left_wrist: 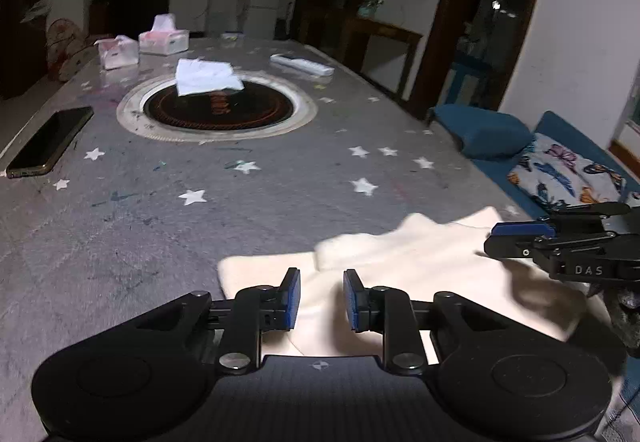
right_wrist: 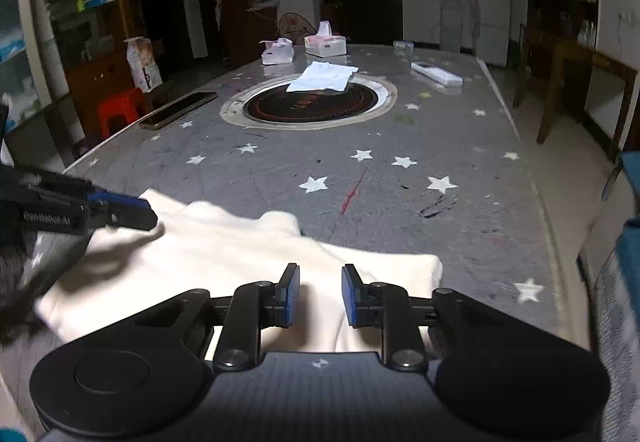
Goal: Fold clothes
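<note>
A cream garment (left_wrist: 420, 274) lies partly folded at the near edge of the grey star-patterned table (left_wrist: 240, 201); it also shows in the right wrist view (right_wrist: 224, 254). My left gripper (left_wrist: 321, 300) is open just above the garment's left part, holding nothing. My right gripper (right_wrist: 320, 296) is open over the garment's right part, also empty. The right gripper shows from the side in the left wrist view (left_wrist: 516, 238), over the garment's right edge. The left gripper shows in the right wrist view (right_wrist: 120, 211) at the garment's left corner.
A white folded cloth (left_wrist: 206, 75) lies on the round black hotplate (left_wrist: 218, 107) mid-table. A phone (left_wrist: 50, 141) lies at the left edge. Tissue packs (left_wrist: 164, 37) and a white remote (left_wrist: 302, 63) sit at the far end. A blue sofa with cushions (left_wrist: 520, 145) stands right.
</note>
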The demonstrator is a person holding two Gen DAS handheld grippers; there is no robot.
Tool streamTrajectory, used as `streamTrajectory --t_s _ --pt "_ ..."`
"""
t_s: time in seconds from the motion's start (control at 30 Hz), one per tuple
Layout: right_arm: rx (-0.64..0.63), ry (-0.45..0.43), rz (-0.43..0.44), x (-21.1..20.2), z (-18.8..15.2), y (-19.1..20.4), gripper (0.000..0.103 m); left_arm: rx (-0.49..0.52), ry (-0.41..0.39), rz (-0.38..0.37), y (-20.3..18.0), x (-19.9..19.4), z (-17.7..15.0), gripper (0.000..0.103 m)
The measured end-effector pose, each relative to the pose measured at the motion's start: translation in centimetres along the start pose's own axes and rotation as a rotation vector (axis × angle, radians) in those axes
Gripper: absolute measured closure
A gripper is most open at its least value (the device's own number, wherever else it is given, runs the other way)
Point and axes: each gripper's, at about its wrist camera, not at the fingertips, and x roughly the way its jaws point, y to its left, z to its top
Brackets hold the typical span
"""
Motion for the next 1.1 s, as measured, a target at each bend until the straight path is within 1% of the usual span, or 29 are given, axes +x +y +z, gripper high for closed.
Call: streamTrajectory --t_s 0.07,0.17,0.23,0.27,0.3,0.4,0.43,0.5,0.53,0.57,0.7,0.77,0.8,0.87,0.97,1.1 --pt "-0.007 -0.006 0.001 -1.3 -0.7 0.4 0.078 0.024 -0.015 -0.020 -0.9 -1.2 -0.7 0.073" --pt "-0.003 -0.013 0.007 -3.2 -2.0 0.9 0.076 0.058 -0.034 -0.049 -2.4 -2.8 -2.0 0.070" --pt "0.008 -0.017 0.002 -3.6 -2.8 1.0 0.075 0.072 -0.040 -0.056 -3.2 -3.6 -3.0 0.069" --pt "0.014 -0.019 -0.001 -3.8 -3.2 1.0 0.071 0.069 -0.040 -0.058 -3.5 -3.8 -3.3 0.068" --pt "0.020 -0.020 -0.003 -4.0 -3.6 1.0 0.070 0.058 -0.038 -0.065 -3.5 -3.9 -3.7 0.067" --pt "0.037 -0.026 -0.011 -4.6 -4.7 1.1 0.068 0.013 -0.011 -0.057 -3.2 -3.5 -4.7 0.066" --pt "0.043 -0.027 -0.014 -4.8 -5.1 1.1 0.065 0.005 -0.008 -0.054 -3.1 -3.4 -5.0 0.066" --pt "0.053 -0.033 -0.019 -5.2 -5.7 1.1 0.064 -0.001 -0.012 -0.051 -3.1 -3.7 -5.2 0.063" --pt "0.054 -0.041 -0.023 -5.3 -5.7 1.2 0.064 -0.003 -0.015 -0.049 -3.2 -3.9 -5.1 0.060" --pt "0.053 -0.051 -0.022 -5.5 -5.5 1.2 0.064 -0.005 -0.018 -0.047 -3.2 -4.1 -5.0 0.058" --pt "0.039 -0.099 0.022 -6.1 -4.8 2.0 0.064 -0.008 -0.037 -0.043 -3.5 -4.7 -4.8 0.052" --pt "0.034 -0.100 0.041 -5.9 -4.8 2.2 0.063 -0.020 -0.035 -0.039 -3.4 -4.7 -5.1 0.050" --pt "0.028 -0.092 0.037 -5.6 -4.9 2.3 0.063 -0.026 -0.028 -0.032 -3.3 -4.6 -5.2 0.050" --pt "0.017 -0.079 -0.010 -5.2 -5.3 2.2 0.063 -0.030 -0.022 -0.030 -3.3 -4.6 -5.5 0.050" --pt "0.077 -0.059 -0.020 -5.3 -5.6 0.9 0.063 -0.023 -0.019 -0.031 -3.2 -4.6 -5.7 0.049" --pt "0.071 -0.111 -0.003 -6.4 -5.4 1.2 0.063 -0.022 -0.017 -0.027 -3.5 -4.4 -5.6 0.046"
